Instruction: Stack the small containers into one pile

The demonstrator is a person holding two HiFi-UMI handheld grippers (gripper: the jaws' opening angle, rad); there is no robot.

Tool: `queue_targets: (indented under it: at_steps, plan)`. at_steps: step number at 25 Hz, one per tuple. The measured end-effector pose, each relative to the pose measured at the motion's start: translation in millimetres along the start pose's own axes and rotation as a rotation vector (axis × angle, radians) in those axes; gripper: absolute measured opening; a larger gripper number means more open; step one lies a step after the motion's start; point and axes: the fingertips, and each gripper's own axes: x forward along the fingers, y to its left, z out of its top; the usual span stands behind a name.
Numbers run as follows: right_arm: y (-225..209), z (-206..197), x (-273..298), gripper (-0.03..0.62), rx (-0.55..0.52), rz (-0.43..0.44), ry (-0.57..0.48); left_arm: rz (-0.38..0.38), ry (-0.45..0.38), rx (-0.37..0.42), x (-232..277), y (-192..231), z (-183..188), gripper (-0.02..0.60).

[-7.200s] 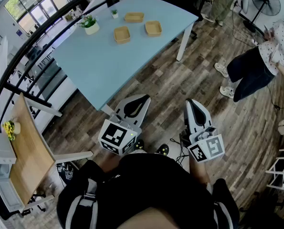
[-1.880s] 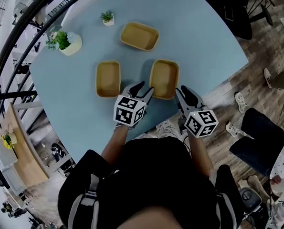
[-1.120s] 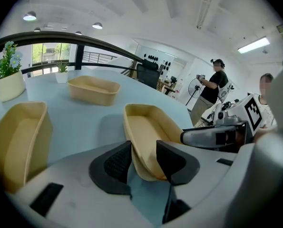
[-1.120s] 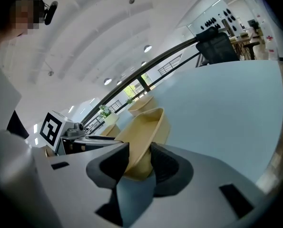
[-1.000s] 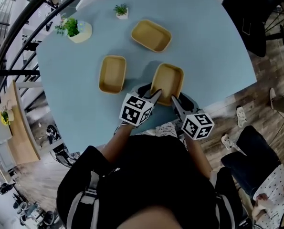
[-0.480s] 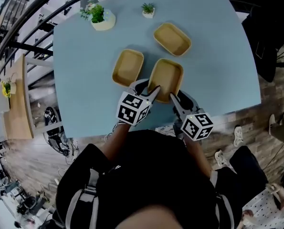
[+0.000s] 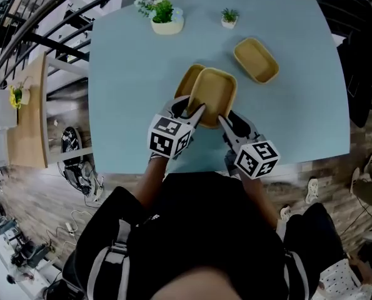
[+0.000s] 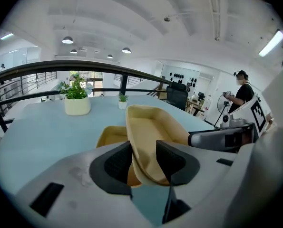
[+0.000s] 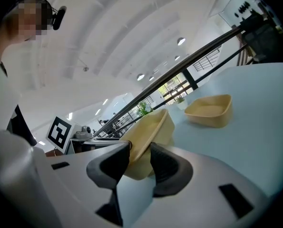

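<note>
Three tan oblong containers are on or over the light blue table (image 7: 123,86). Both grippers hold one container (image 7: 212,95) by its near rim, tilted and raised. My left gripper (image 7: 195,114) is shut on its near left rim (image 8: 148,141), with the wall between the pads. My right gripper (image 7: 226,122) is shut on the near right rim (image 9: 148,137). The held container overlaps a second container (image 7: 187,80) lying on the table beneath it, mostly hidden (image 8: 110,136). The third container (image 7: 256,60) sits alone to the far right (image 9: 210,110).
A white pot with a green plant (image 7: 167,19) and a smaller potted plant (image 7: 228,17) stand at the table's far edge. A dark railing (image 8: 131,70) runs behind the table. A person (image 8: 240,87) stands off to the right. The table's near edge lies just under the grippers.
The held container has moved left and up with both grippers shut on it, from beside the left container to partly over it. The third container has stayed put.
</note>
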Motion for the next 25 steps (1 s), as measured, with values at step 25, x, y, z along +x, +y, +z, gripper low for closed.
queue_targets:
  at_steps: [25]
  plan:
    - [7, -25, 73, 0.143, 0.002, -0.07, 0.097, 0.029, 0.109, 0.052, 19, 78, -23, 0.16]
